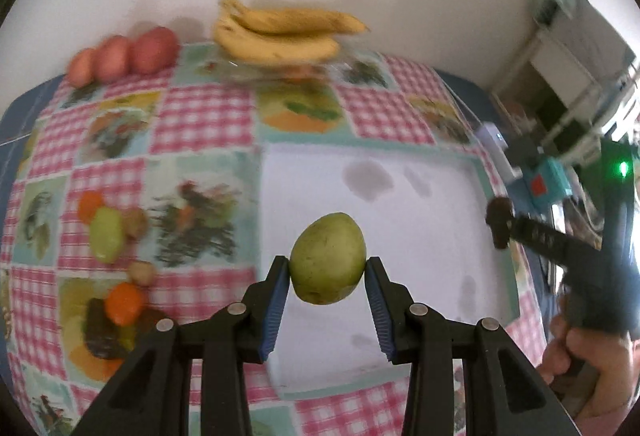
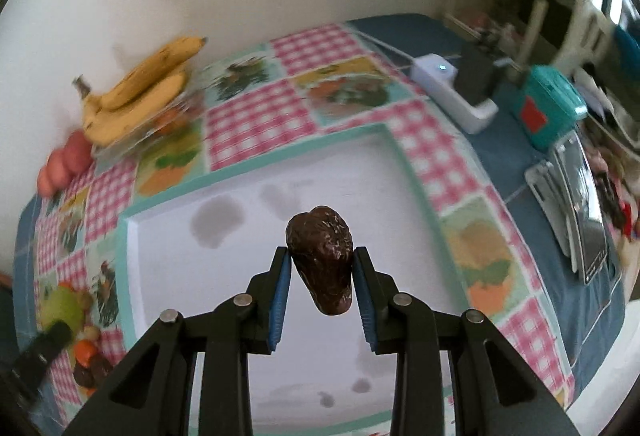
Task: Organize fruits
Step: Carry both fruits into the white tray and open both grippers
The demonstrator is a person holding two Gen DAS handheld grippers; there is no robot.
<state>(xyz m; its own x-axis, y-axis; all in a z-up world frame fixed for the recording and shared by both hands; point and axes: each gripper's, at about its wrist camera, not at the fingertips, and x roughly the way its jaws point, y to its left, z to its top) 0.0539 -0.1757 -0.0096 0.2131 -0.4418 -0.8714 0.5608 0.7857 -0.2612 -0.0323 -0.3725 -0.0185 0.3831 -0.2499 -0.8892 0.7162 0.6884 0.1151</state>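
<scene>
Both wrist views look down, sharing the white tray (image 1: 420,196).

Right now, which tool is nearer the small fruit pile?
Left. The left tool, shut on the green fruit, hangs just beside the fruit pile; the right tool, holding the dark fruit, is across the white tray.

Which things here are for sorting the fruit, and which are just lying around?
For the job: green fruit in left gripper; dark fruit in right gripper; white tray; bananas; red fruits; small fruit pile.

Just lying about: white box; teal box; tablet.
</scene>
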